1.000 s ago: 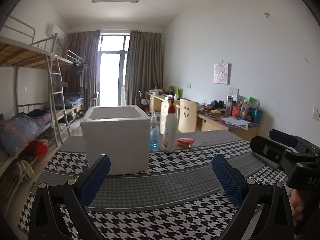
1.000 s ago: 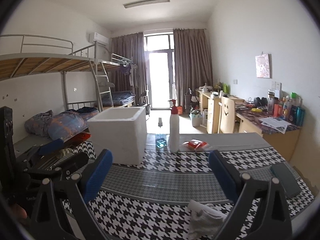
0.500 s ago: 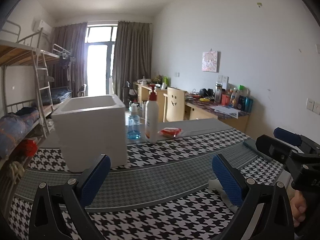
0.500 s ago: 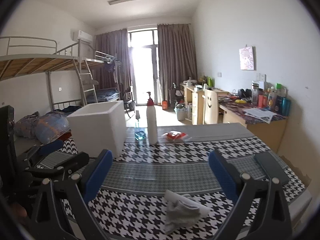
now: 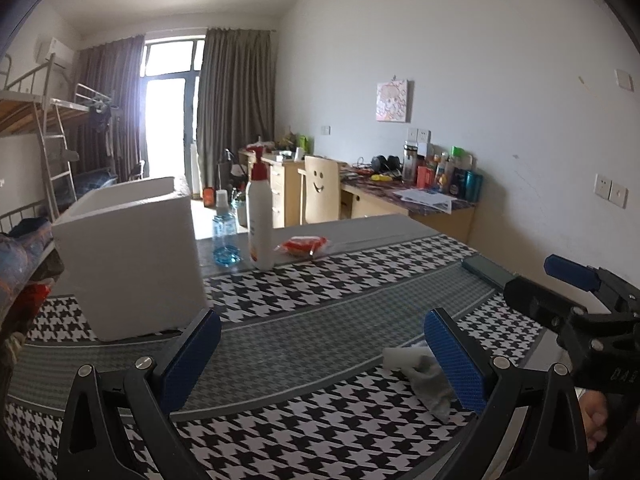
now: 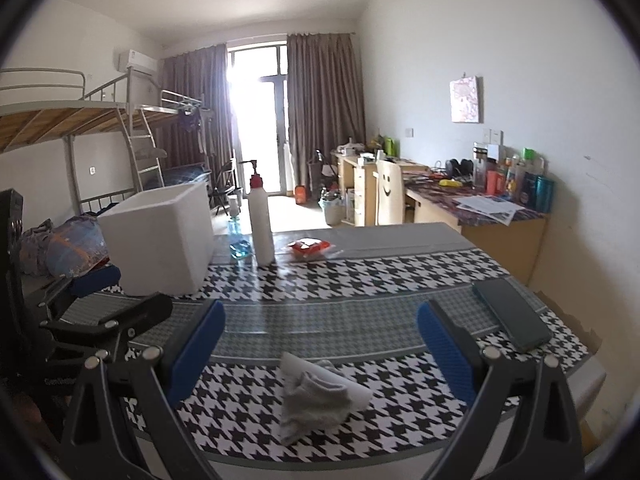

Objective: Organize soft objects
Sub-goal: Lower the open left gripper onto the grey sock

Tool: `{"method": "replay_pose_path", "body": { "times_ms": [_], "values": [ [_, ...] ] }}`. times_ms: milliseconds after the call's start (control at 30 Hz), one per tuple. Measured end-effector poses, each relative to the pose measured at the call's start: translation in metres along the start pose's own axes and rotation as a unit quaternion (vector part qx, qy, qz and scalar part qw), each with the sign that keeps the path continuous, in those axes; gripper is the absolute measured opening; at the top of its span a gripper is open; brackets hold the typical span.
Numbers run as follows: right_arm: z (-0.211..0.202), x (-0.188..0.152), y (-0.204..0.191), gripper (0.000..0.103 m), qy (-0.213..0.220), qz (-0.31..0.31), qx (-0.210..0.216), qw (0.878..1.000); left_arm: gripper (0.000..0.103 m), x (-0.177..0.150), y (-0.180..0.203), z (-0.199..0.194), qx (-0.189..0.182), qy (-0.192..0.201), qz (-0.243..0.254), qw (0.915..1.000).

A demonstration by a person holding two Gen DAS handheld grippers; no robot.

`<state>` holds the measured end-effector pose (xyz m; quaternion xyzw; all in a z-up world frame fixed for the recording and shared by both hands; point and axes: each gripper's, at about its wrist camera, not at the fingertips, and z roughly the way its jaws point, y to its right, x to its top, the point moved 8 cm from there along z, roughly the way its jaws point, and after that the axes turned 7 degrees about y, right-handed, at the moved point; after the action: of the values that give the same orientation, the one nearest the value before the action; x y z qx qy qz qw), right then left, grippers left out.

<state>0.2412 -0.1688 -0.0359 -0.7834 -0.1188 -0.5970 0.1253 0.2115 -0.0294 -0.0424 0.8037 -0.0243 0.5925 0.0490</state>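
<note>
Crumpled grey-white cloth (image 6: 316, 396) lies on near table (image 6: 360, 292), right hand-held gripper (image 6: 320, 348) wide above it, left hand-held gripper (image 5: 320, 356) wide, white foam box (image 6: 160, 236) far left.

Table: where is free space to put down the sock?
Free: the grey band between the white foam box and the phone. Crowded: the far edge, with the pump bottle, blue bottle and red packet.

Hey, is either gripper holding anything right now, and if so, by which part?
Nothing is held. The left gripper and right gripper are both open and empty. The crumpled cloth lies loose on the table.
</note>
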Motion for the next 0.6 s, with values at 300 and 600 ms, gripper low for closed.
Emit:
{"method": "replay_pose_path", "body": {
  "times_ms": [300, 600],
  "values": [
    [0.003, -0.012, 0.015, 0.098, -0.020, 0.014, -0.005, 1.000, 0.102, -0.019, 0.013, 0.015, -0.003, -0.039, 0.002, 0.9992],
    [0.011, -0.030, 0.031, 0.098, -0.047, 0.028, -0.005, 0.998, 0.102, -0.041, 0.024, 0.034, -0.011, -0.078, 0.009, 0.9968]
  ]
}}
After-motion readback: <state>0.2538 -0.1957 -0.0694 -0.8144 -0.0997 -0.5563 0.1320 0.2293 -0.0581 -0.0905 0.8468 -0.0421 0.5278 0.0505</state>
